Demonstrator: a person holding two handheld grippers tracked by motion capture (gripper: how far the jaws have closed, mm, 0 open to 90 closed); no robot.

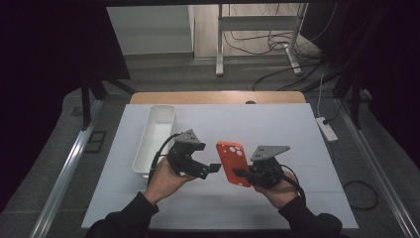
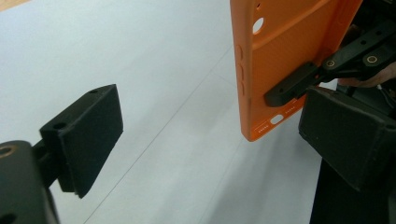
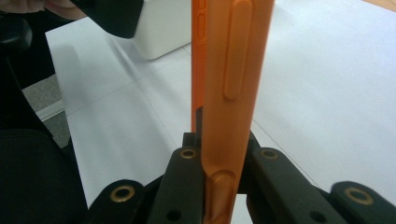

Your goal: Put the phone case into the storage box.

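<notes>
A person holds a gripper in each hand above a white table [image 1: 297,148]. The right gripper [image 1: 243,173] is clamped on the lower end of an orange phone case [image 1: 234,161], holding it up off the table so that the case rises straight out from between its jaws, as the right gripper view shows edge-on [image 3: 229,93]. The left gripper [image 1: 214,167] sits just beside the case with its jaws spread apart and nothing between them; in the left gripper view the case [image 2: 285,60] hangs ahead and to the right of its own right-hand jaw, not touching it. A white tray [image 1: 156,136] stands on the table beyond the left gripper.

The case looks light and thin, likely soft rubbery plastic that bends under pressure, with a matte skin that should not slip easily. A grip across its flat back and open front, near one end or along a side edge, seems safest; pinching the thin side walls would probably make it buckle.
</notes>
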